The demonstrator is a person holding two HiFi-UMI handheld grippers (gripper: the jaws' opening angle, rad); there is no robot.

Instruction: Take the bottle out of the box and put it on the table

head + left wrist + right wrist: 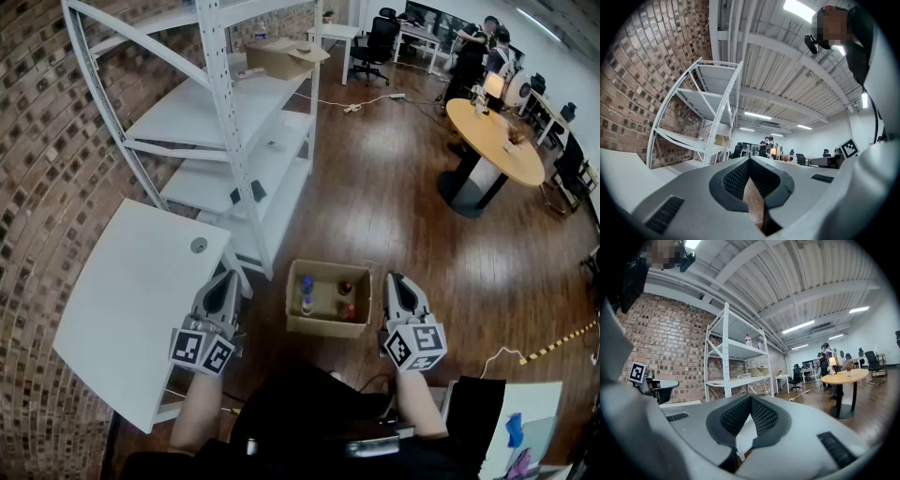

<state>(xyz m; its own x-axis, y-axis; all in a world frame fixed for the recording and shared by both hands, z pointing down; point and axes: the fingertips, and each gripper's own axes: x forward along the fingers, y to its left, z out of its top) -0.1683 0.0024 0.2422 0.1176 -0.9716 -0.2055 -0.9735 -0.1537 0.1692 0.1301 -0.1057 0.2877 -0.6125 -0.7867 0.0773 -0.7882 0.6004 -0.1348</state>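
An open cardboard box [327, 323] sits on the wooden floor just ahead of me. Inside stand a blue-capped bottle [306, 284], a pale bottle [307, 305] and two red-capped bottles [346, 289]. A white table [122, 300] lies to the box's left. My left gripper [225, 278] hovers left of the box beside the table edge, jaws shut and empty. On the other side of the box, my right gripper [394, 278] is also shut and empty. The left gripper view shows its tips [750, 160] meeting; the right gripper view shows the same [750, 398]. Neither gripper view shows the box.
A white metal shelf rack [239, 122] stands behind the table, with a cardboard carton [286, 56] on it. A small round fitting [199, 246] sits in the tabletop. A round wooden table [497, 141], office chairs and people are far right. A striped cable cover [562, 342] crosses the floor.
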